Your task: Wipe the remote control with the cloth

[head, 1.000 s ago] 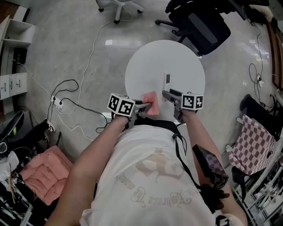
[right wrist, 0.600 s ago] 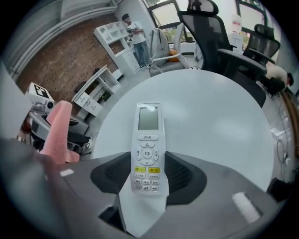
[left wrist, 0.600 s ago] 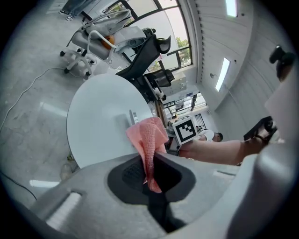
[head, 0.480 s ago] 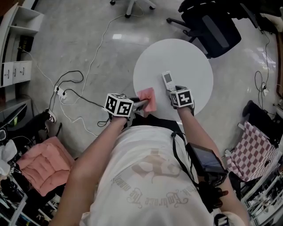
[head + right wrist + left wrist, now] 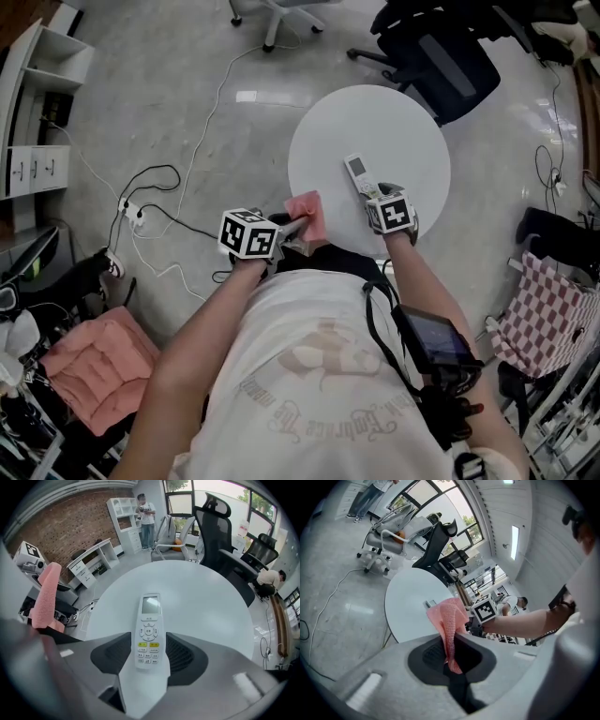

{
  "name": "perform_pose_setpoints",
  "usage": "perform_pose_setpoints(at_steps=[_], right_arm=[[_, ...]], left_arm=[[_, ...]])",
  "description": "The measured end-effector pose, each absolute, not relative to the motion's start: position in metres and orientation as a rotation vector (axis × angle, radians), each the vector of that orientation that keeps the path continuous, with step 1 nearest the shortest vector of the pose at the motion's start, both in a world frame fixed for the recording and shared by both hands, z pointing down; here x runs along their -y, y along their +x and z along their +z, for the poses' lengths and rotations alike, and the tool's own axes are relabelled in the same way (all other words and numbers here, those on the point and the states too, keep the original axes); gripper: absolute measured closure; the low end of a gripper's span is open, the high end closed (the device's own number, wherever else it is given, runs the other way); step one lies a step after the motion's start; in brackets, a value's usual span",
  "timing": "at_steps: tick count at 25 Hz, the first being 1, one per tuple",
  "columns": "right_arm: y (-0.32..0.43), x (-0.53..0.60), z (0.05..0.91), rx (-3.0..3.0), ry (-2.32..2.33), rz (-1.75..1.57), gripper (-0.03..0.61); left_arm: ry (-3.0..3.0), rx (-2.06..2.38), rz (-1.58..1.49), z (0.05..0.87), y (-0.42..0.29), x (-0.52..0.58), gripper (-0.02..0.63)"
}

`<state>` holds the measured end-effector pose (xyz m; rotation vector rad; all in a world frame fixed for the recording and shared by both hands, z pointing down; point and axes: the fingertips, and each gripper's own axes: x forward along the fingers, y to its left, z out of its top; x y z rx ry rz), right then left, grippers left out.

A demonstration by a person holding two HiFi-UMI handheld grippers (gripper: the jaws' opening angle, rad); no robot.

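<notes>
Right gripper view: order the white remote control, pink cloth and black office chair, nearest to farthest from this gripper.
1. White remote control: between its fingers, just opened wider.
2. Pink cloth: left side.
3. Black office chair: beyond the table.

Tips the right hand-held gripper [image 5: 375, 195] from lying level, just short of the remote control [image 5: 357, 172], to pointing steeply down over its near end. Spreads the jaws a little wider, with the remote control now lying between them. Draws the left hand-held gripper [image 5: 298, 225] and its pinched cloth [image 5: 306, 211] sideways, farther from the remote control, toward the tabletop [image 5: 394, 131] rim.
</notes>
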<state>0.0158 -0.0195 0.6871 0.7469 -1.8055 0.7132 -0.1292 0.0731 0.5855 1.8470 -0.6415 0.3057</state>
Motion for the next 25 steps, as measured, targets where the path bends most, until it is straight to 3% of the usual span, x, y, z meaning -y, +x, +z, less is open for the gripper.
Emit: perform_pose_setpoints(at_steps=[5, 10, 25], right_arm=[[0.021, 0.021, 0.643, 1.908, 0.910, 0.730, 0.425], [0.041, 0.020, 0.591, 2.002, 1.108, 0.690, 0.566], [0.074, -0.016, 0.490, 2.261, 1.394, 0.647, 0.571]], left_arm=[[1.908, 0.639, 0.295, 0.573, -0.135, -0.073, 0.597], [2.053, 0.569, 0.273, 0.546, -0.122, -0.062, 0.597], [2.263, 0.537, 0.240, 0.505, -0.104, -0.050, 0.597]])
